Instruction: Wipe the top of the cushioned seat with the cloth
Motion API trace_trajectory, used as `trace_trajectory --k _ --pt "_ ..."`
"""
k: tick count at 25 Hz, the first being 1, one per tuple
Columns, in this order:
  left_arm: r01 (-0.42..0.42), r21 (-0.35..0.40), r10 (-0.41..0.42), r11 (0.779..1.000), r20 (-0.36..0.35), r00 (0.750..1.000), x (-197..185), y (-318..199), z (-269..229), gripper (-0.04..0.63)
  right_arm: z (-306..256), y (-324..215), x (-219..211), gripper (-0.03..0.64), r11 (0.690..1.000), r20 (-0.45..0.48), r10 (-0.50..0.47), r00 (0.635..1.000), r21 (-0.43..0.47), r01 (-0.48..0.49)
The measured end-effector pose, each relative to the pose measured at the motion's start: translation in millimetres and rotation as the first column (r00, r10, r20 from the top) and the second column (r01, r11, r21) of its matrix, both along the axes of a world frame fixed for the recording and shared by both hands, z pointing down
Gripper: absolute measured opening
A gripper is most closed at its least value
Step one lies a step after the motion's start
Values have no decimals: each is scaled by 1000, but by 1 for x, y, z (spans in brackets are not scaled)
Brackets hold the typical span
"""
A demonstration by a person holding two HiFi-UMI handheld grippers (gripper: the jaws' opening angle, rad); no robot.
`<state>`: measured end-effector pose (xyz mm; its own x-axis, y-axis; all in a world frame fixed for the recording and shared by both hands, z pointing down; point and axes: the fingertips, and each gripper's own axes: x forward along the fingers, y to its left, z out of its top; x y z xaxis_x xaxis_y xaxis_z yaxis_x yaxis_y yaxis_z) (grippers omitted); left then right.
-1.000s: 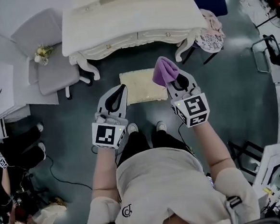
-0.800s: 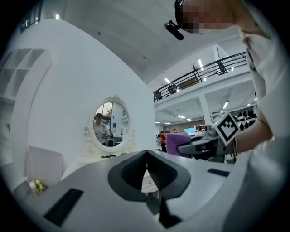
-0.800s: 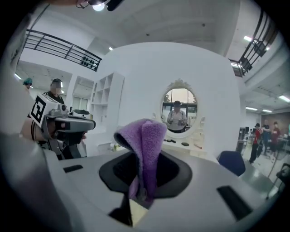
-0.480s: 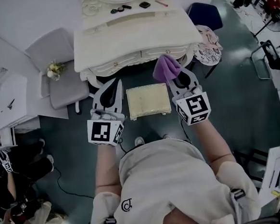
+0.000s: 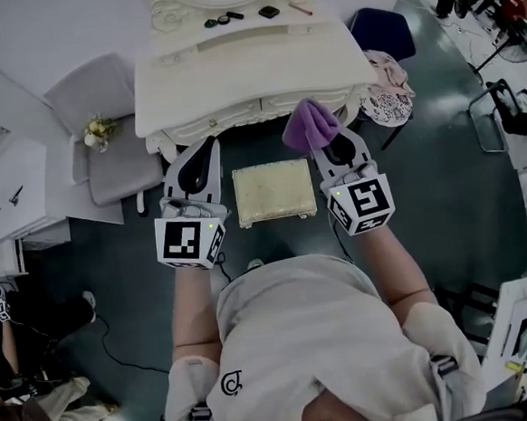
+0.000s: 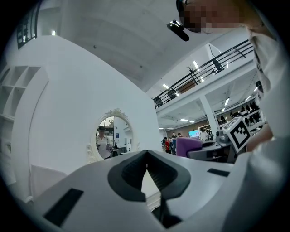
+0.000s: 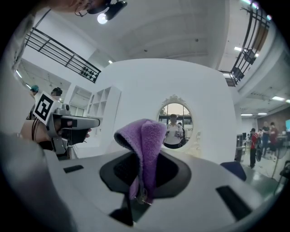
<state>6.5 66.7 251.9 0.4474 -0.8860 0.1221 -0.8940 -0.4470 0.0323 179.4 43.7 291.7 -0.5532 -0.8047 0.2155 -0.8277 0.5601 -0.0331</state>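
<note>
left gripper (image 5: 209, 150): jaws pressed together, nothing between them
right gripper (image 5: 327, 142): clamped on purple cloth (image 5: 307, 124), bunched up past the tips
cushioned seat (image 5: 274, 191): between both grippers, in front of dressing table (image 5: 252, 70)
cloth position: off the seat, near its far right corner

Person wears a pale beige short-sleeved T-shirt (image 5: 310, 338) with a small dark round logo (image 5: 230, 383) on the chest. Dark buckled strap (image 5: 440, 366) at the shoulder. Left claw (image 5: 211, 150) and right claw (image 5: 329, 145): light grey shells, black inner linings. Each carries a white cube with black square markers (image 5: 190, 241).
</note>
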Motion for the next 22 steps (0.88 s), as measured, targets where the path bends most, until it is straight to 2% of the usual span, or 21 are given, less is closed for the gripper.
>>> trace_trajectory --k 10,22 --pt "15 -65 -14 998 23 1000 2 -2 18 14 8 -2 0 69 999 23 -18 1000 -37 19" --pt "5 -97 0 995 51 999 10 0 29 14 9 3 -1 69 999 17 -45 999 -22 45"
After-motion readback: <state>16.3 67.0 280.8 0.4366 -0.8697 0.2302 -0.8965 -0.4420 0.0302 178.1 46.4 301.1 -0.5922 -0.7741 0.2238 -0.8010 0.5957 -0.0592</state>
